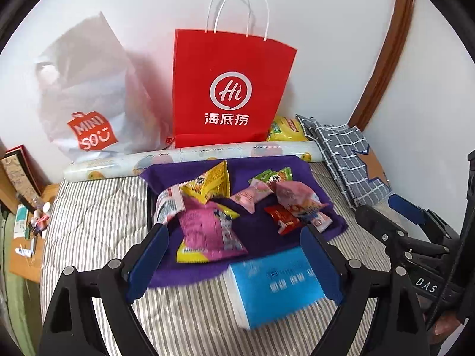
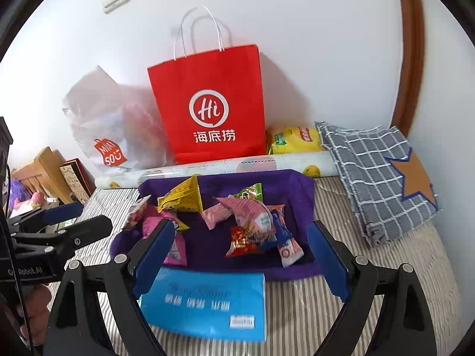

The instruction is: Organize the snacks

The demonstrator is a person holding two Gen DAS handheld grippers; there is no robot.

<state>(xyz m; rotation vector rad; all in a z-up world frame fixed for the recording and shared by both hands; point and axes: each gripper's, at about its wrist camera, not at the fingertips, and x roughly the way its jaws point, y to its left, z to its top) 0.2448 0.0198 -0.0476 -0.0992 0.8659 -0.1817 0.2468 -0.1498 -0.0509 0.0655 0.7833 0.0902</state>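
Left gripper [image 1: 234,255] level above the blue tissue pack [image 1: 279,287], fingers spread, empty, right gripper [image 2: 240,255] beside it, fingers likewise spread, snack packets [image 1: 213,225] heaped on purple cloth [image 1: 267,163] just beyond the pack, red paper bag [image 1: 231,89] upright farther back.

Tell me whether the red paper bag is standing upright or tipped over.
Upright: the red paper bag stands on its base against the wall, handles pointing up.

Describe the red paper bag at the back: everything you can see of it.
The red paper bag stands upright against the white wall, behind the patterned roll. It looks like stiff paper, with two white twisted-cord handles standing up, a white "Hi" circle logo and three Chinese characters on the front. The white Miniso bag leans at its left; a yellow packet sits at its right. Its contents are hidden.
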